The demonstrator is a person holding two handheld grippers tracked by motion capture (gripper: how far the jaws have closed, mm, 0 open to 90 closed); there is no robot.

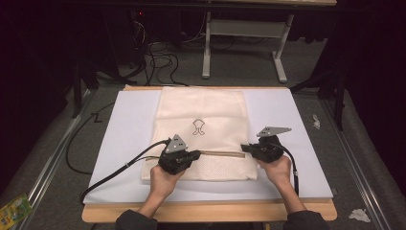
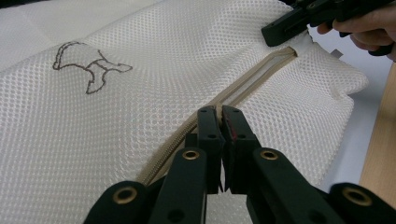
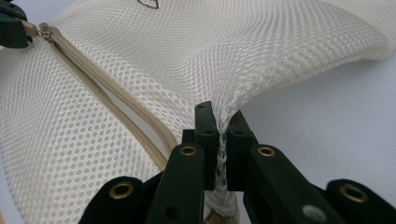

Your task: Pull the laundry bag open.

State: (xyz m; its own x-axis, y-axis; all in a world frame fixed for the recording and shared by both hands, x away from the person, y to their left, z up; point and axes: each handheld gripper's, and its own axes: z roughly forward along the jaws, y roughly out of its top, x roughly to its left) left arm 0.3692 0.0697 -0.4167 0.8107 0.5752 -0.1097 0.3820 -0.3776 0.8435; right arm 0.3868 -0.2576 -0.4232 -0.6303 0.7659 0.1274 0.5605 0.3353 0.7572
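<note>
We are viewing a cream mesh laundry bag (image 1: 201,134) lying flat on a white sheet (image 1: 129,134) that is covering the wooden table (image 1: 210,213), with the bag sitting midway between the table's left and right edges and reaching from near its far edge toward its near edge. A beige zipper (image 1: 222,153) is running across the bag parallel to the near edge, and a small brown outline emblem (image 1: 198,127) is sitting on the mesh beyond it. We are seeing 2 grippers at work. The left gripper (image 2: 218,116) is resting at the zipper's left end, its jaws pressed together on the zipper pull (image 2: 218,111). The right gripper (image 3: 222,122) is resting at the bag's right edge beside the zipper's other end, its jaws pinching a gathered fold of mesh (image 3: 223,140), which is rising slightly off the sheet. In the high view, each hand is entering from the near edge of the table, and a black cable (image 1: 119,170) is trailing from the left gripper toward the near left corner.
</note>
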